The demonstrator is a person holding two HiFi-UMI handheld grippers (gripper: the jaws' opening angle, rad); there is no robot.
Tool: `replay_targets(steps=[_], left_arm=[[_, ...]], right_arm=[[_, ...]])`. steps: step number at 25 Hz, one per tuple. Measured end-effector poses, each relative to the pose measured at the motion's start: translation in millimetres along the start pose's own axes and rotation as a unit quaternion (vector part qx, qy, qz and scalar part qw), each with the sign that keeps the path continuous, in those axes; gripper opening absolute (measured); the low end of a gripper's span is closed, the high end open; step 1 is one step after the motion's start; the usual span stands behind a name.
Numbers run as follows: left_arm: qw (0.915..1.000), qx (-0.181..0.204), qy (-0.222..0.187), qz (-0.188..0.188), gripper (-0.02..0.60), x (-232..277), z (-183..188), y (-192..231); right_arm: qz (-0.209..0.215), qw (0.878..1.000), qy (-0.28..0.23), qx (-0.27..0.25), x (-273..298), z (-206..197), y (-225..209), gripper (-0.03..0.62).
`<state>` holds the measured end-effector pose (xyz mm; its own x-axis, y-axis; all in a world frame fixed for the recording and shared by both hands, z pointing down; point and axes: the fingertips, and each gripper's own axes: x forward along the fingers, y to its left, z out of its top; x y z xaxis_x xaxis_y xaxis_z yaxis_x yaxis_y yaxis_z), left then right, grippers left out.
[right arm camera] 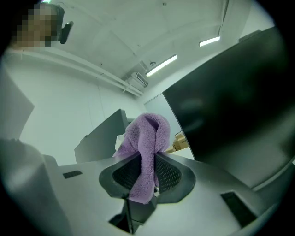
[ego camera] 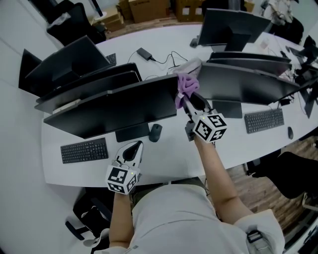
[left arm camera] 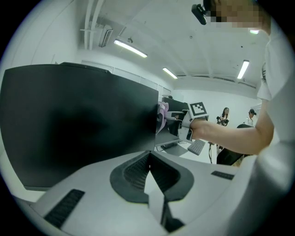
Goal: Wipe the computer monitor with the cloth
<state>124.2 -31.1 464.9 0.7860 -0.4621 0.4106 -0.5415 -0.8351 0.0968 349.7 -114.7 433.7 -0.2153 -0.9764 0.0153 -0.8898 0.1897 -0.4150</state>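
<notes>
found purple cloth pinched in right hand-held gripper, at upper right corner of near monitor. found left hand-held gripper pressed together, empty, low over worktop near monitor stand.

**A:** Layout on the table?

**B:** Monitor left of centre, second monitor to its right. Rear monitors stand behind both.

**A:** Peripherals?

**B:** Keyboard in front of the monitor, left side. Mouse just right of its stand. Second keyboard in front of the second monitor, second mouse right of that.

**A:** Cloth?

**B:** Cloth at the monitor's top right corner, between the jaws of the right hand-held gripper. Left hand-held gripper low over the table in front of the stand, well apart from the cloth.

**A:** Behind?

**B:** Power brick on the table behind the monitors. Boxes beyond the far edge.
</notes>
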Motion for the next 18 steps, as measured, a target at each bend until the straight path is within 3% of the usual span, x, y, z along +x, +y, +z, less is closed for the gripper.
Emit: replay_targets(steps=[18], left_arm=[[0.9995,-0.015,0.025,-0.011,0.002,-8,-29,19]], right_arm=[[-0.069,0.992,0.097,0.036,-7,-115,-43,0.098]])
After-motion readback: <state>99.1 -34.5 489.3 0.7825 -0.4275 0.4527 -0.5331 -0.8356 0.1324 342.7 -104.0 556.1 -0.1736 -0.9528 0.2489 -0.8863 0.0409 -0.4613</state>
